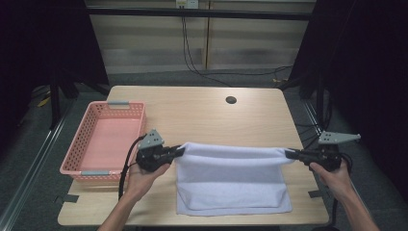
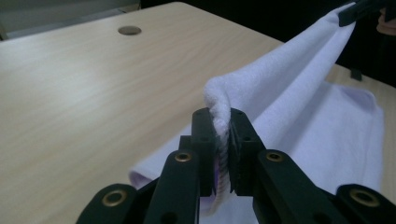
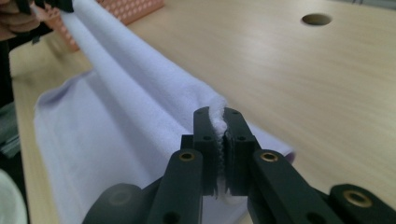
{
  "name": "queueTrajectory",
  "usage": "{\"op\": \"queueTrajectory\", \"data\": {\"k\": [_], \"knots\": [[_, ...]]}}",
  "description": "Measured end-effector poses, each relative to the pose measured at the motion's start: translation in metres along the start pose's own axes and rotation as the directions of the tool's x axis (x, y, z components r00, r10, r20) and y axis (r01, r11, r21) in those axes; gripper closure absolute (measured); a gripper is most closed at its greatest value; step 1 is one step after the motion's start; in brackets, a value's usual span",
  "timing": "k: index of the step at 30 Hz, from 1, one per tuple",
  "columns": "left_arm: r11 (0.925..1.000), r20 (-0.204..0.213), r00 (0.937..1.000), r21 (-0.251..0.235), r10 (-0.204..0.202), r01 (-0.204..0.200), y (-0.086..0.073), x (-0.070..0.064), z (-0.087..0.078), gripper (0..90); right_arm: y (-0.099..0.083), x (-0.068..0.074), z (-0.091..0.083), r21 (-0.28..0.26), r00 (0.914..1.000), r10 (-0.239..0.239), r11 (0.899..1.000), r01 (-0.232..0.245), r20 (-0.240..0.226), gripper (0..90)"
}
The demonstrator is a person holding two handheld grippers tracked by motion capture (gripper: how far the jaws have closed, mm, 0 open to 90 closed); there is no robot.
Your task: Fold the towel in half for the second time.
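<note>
Two grippers hold one white towel [image 1: 231,180] by its far edge, lifted off the light wooden tabletop [image 1: 202,113] so that the edge runs as a taut, rounded ridge from left to right. At the left end, the left gripper [image 1: 180,151] is clamped on the towel's far left corner; in the left gripper view its black jaws stand pressed together with a bunched fold of the terry cloth squeezed between them and poking up above the tips [image 2: 219,119]. At the right end, the right gripper [image 1: 291,154] is likewise closed on the far right corner, and the right gripper view shows a thin seam of cloth pinched between its two jaws [image 3: 218,123]. From the raised edge the towel slopes down toward the near side, where its lower part lies flat on the tabletop, close to the near edge and roughly in the middle between the two hands. Each gripper is held in one of the person's hands, whose forearms come in from the near side. A pink perforated basket [image 1: 84,166] sits on the left part of the tabletop, just beside the left gripper and apart from the towel. A round dark hole [image 1: 231,100] lies in the far part of the tabletop.
</note>
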State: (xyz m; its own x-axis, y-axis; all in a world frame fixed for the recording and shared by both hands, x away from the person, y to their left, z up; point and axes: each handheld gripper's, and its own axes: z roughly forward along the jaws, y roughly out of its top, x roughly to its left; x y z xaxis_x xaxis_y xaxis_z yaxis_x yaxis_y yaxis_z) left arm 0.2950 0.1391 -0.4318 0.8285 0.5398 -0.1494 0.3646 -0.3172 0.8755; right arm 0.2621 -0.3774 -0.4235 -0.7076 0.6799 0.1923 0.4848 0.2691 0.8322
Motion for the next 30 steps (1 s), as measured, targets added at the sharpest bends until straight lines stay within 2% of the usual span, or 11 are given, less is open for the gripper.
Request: {"op": "queueTrajectory", "data": {"k": [3, 8, 11, 15, 18, 19, 22, 24, 26, 27, 30], "knots": [[0.9993, 0.021, 0.9991, 0.001, -0.037, 0.037, -0.02, -0.005, -0.002, 83.0, -0.018, 0.011, 0.0, 0.011, 0.9995, 0.003, 1.0, -0.003, -0.03, 85.6], [0.9983, 0.044, 0.9986, 0.051, -0.029, 0.027, -0.035, -0.018, -0.006, 82.6, -0.047, 0.024, 0.005, 0.031, 0.9966, 0.016, 0.999, -0.014, -0.081, 85.1], [0.9963, 0.051, 0.9984, 0.084, -0.023, 0.019, -0.046, -0.028, -0.009, 82.8, -0.059, 0.029, 0.003, 0.05, 0.9962, 0.019, 0.999, -0.015, -0.085, 84.6], [0.9892, 0.067, 0.9975, 0.146, -0.024, 0.014, -0.062, -0.034, -0.016, 80.1, -0.069, 0.037, -0.002, 0.092, 0.9937, 0.007, 0.996, 0.003, -0.112, 80.3], [0.9851, 0.074, 0.9969, 0.171, -0.027, 0.014, -0.067, -0.04, -0.02, 76.9, -0.075, 0.045, -0.007, 0.149, 0.9868, -0.011, 0.988, 0.035, -0.162, 70.0], [0.9853, 0.107, 0.9938, 0.171, -0.028, 0.01, -0.068, -0.042, -0.023, 75.7, -0.076, 0.046, -0.008, 0.158, 0.9848, -0.011, 0.987, 0.039, -0.173, 69.8], [0.9872, 0.119, 0.9923, 0.159, -0.033, 0.013, -0.07, -0.045, -0.031, 71.6, -0.077, 0.052, -0.013, 0.162, 0.9774, -0.014, 0.986, 0.049, -0.211, 66.3], [0.9926, 0.145, 0.9884, 0.118, -0.046, 0.029, -0.067, -0.044, -0.038, 65.3, -0.074, 0.054, -0.016, 0.142, 0.9821, -0.007, 0.989, 0.034, -0.188, 63.9], [0.9974, 0.138, 0.9898, 0.067, -0.034, 0.025, -0.06, -0.041, -0.043, 59.7, -0.068, 0.057, -0.016, 0.103, 0.9917, -0.007, 0.994, 0.02, -0.128, 58.3], [0.9979, 0.124, 0.9915, 0.055, -0.041, 0.034, -0.056, -0.038, -0.043, 57.5, -0.065, 0.059, -0.015, 0.086, 0.9939, -0.01, 0.996, 0.019, -0.11, 59.7], [0.9962, 0.062, 0.9976, 0.083, -0.03, 0.025, -0.048, -0.028, -0.031, 60.3, -0.056, 0.069, -0.009, 0.047, 0.998, -0.014, 0.999, 0.017, -0.062, 58.2]]}}
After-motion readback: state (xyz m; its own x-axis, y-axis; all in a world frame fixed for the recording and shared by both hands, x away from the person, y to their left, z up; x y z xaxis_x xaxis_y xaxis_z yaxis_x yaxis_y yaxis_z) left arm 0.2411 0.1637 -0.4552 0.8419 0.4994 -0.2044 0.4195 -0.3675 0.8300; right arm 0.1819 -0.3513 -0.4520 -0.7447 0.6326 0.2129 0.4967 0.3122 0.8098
